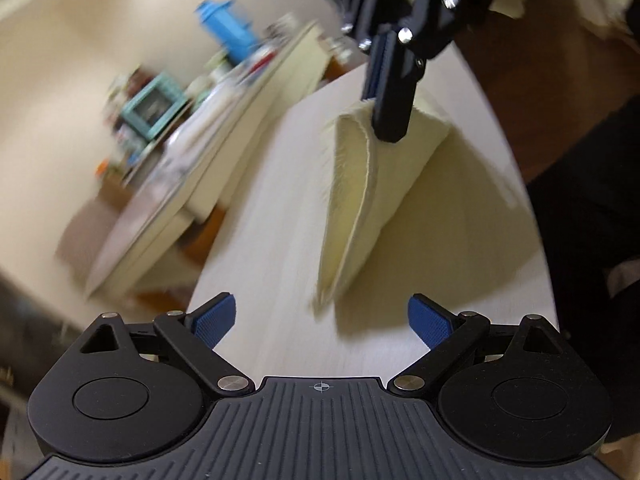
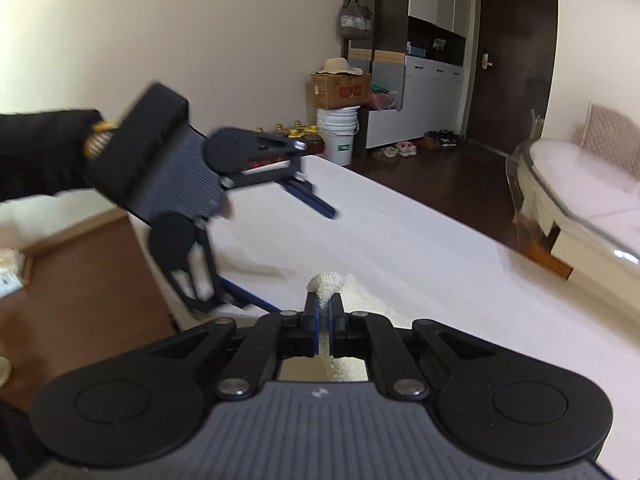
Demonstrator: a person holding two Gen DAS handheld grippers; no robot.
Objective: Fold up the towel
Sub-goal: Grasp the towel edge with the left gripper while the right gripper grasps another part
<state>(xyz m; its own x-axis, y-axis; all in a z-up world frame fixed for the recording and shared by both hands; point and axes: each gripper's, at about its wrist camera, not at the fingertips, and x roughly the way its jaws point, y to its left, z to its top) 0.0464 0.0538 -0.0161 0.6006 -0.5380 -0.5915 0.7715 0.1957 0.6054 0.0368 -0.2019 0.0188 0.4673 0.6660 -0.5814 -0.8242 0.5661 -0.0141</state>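
Left gripper (image 1: 322, 322): jaws apart, nothing between pads, just short of towel's low end
Towel (image 1: 360, 208): pale yellow, on white table (image 1: 260, 240); one corner lifted, draped as a tent; long axis runs from low end near left gripper up to pinched corner
Right gripper (image 2: 324, 304): clamped tight on towel corner, cloth bunched past fingertips
Containers: cardboard box (image 2: 340, 90) by far wall, straw hat (image 2: 338, 66) on top; white bucket (image 2: 340, 130) under box, contents not visible

Right hand-held gripper (image 2: 325, 308) pinches the towel (image 2: 326, 282).
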